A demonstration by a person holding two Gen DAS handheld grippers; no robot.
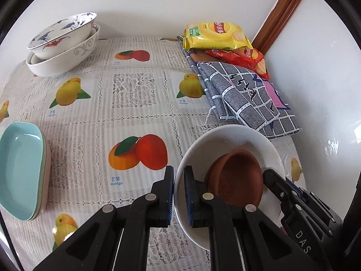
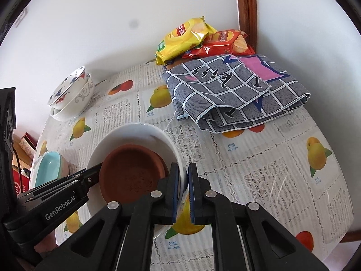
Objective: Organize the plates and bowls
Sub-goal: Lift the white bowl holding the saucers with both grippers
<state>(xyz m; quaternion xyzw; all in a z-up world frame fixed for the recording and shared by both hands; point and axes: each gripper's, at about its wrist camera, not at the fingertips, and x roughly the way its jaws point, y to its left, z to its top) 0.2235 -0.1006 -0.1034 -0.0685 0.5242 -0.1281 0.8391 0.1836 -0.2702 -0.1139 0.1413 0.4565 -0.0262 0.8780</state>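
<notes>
Two handheld grippers clamp one white bowl (image 1: 227, 140) from opposite sides: the left gripper (image 1: 179, 194) bites its near rim with one finger inside and one outside, and the right gripper (image 2: 183, 192) pinches the opposite rim the same way. Brown clay dishes (image 2: 133, 174) sit nested inside the bowl, between the two sets of jaws. Ahead of the left jaws stand stacked patterned bowls (image 1: 63, 43); to their left, stacked teal plates (image 1: 20, 171). Beyond the right jaws lie a folded cloth (image 2: 237, 92) and chip bags (image 2: 203, 40).
</notes>
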